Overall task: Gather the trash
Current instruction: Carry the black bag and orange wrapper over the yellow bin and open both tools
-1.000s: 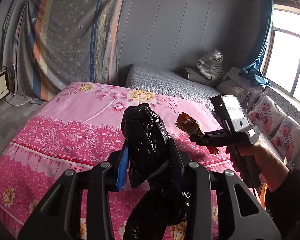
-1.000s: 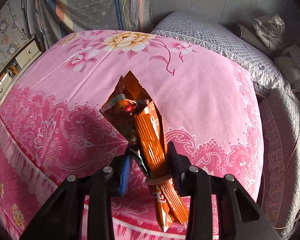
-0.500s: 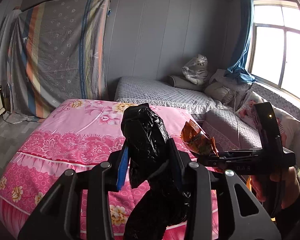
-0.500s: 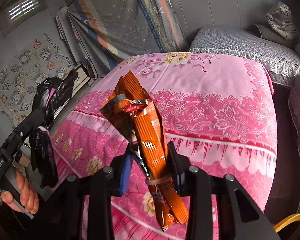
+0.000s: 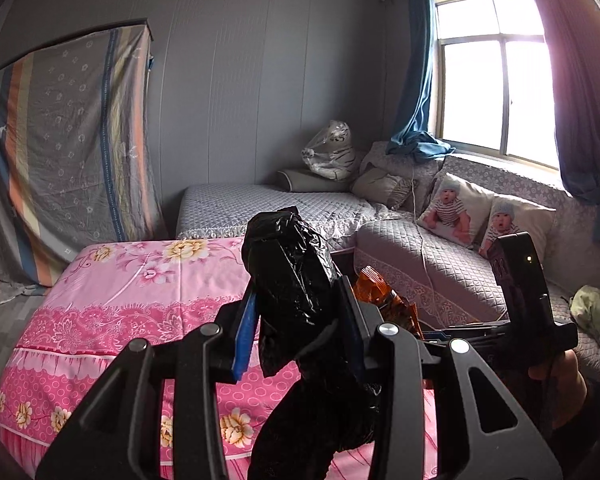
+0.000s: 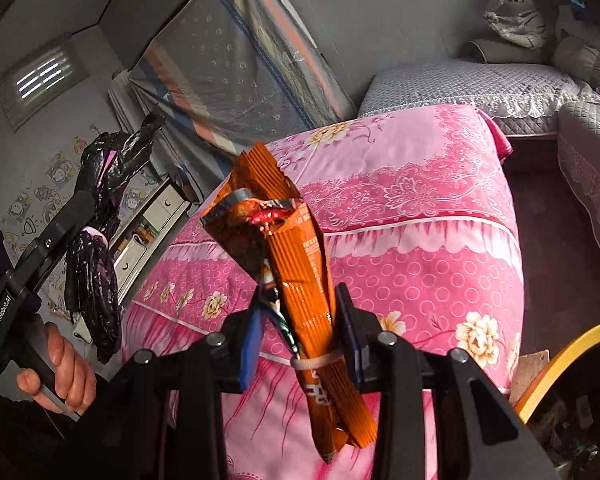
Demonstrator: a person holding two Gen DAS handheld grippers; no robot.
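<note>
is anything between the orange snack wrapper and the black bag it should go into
Nothing visible lies between them. The right gripper clamps the crinkled orange snack wrapper; the left gripper clamps the bunched black plastic bag. But the bag is pinched shut, with no open mouth showing.

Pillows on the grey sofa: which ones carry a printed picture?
The two white pillows under the window, each printed with a baby in a striped outfit and cap. The other cushions further along, by the corner, are plain grey-beige.
</note>
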